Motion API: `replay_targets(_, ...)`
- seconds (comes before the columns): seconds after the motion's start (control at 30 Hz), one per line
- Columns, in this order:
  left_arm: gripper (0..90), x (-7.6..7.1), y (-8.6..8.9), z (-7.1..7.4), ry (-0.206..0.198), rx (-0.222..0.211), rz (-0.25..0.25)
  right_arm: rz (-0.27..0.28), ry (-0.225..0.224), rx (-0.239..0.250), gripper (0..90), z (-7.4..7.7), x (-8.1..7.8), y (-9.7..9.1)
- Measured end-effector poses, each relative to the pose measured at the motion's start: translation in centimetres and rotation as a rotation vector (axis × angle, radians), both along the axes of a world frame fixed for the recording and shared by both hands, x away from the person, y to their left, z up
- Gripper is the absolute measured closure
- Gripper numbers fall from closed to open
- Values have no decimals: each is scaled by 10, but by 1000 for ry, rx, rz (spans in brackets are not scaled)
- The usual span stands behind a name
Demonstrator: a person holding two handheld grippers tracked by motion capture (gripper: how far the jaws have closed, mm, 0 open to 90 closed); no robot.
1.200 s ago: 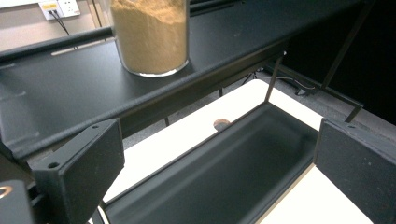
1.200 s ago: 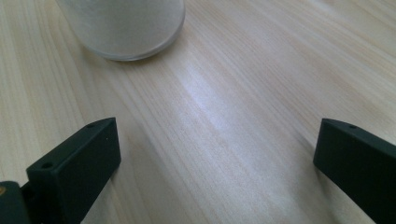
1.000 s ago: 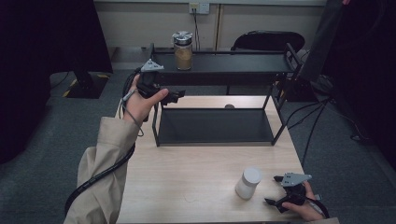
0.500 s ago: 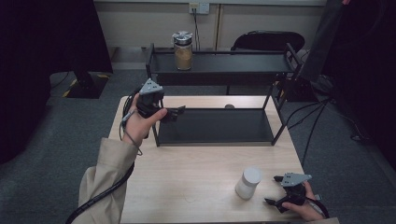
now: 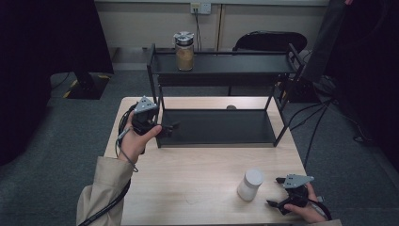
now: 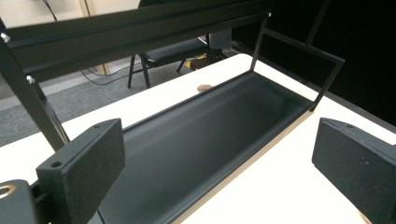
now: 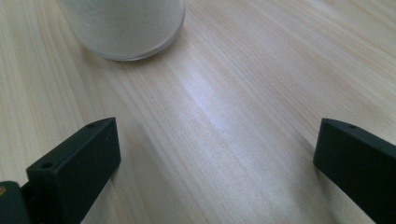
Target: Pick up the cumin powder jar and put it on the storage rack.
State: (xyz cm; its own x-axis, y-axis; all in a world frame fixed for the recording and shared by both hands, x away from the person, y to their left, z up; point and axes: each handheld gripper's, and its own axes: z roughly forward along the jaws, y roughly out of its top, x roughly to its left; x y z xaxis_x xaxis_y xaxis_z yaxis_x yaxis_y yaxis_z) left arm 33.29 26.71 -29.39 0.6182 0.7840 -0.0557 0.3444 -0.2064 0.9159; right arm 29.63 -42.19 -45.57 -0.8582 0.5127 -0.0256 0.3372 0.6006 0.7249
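1. The right gripper (image 5: 278, 192) is resting with jaws spread wide at the table's (image 5: 197, 179) near right corner, holding nothing.
2. A white jar (image 5: 250, 184) is standing upright just left of it, apart.
3. The left gripper (image 5: 170, 128), also spread and empty, is hovering at the black shelf rack's (image 5: 221, 127) left end.

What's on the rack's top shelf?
One lidded jar of tan contents stands at the left end of the top shelf. The shelf's far side is partly hidden by its rail.

Beige sleeve (image 5: 101, 190); black claws with grey three-cornered plates.
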Motion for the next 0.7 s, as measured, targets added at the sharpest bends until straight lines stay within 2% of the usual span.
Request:
replay_targets(0.3,22,-12,-2,-18,-6,12,-7,0,0,0,0,0,0,0)
replay_targets(0.7,22,-26,-5,-57,31,51,-25,0,0,0,0,0,0,0)
